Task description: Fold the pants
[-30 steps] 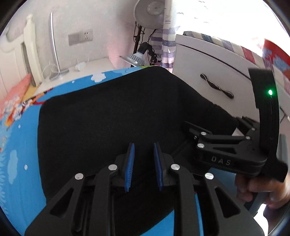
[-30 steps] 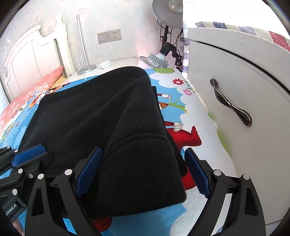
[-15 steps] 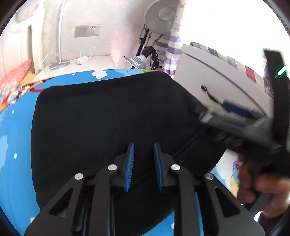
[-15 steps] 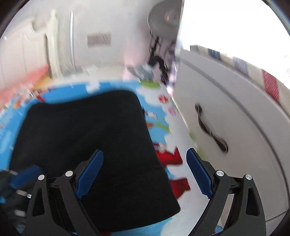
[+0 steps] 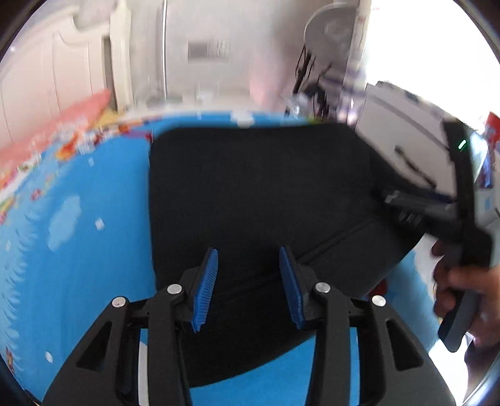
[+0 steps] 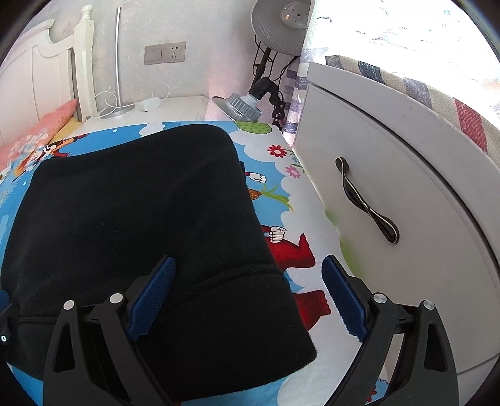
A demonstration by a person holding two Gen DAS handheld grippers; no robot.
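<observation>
The black pants (image 5: pixel 259 193) lie folded into a thick rectangle on the blue cartoon bedsheet (image 5: pixel 78 237). They also fill the left of the right wrist view (image 6: pixel 134 225). My left gripper (image 5: pixel 248 287) is open and empty, hovering over the near edge of the pants. My right gripper (image 6: pixel 247 299) is wide open and empty above the pants' near right corner. The right tool and the hand that holds it show at the right of the left wrist view (image 5: pixel 450 218).
A white cabinet (image 6: pixel 406 175) with a dark handle (image 6: pixel 365 203) stands close along the bed's right side. A white nightstand (image 6: pixel 168 109), a lamp (image 6: pixel 240 106) and a fan (image 6: pixel 281 22) stand at the back. A pink pillow (image 5: pixel 53 131) and the headboard are at back left.
My left gripper has opened from nearly shut and pulled back from the pants. My right gripper stays wide open and has drawn back a little; the pants lie still.
</observation>
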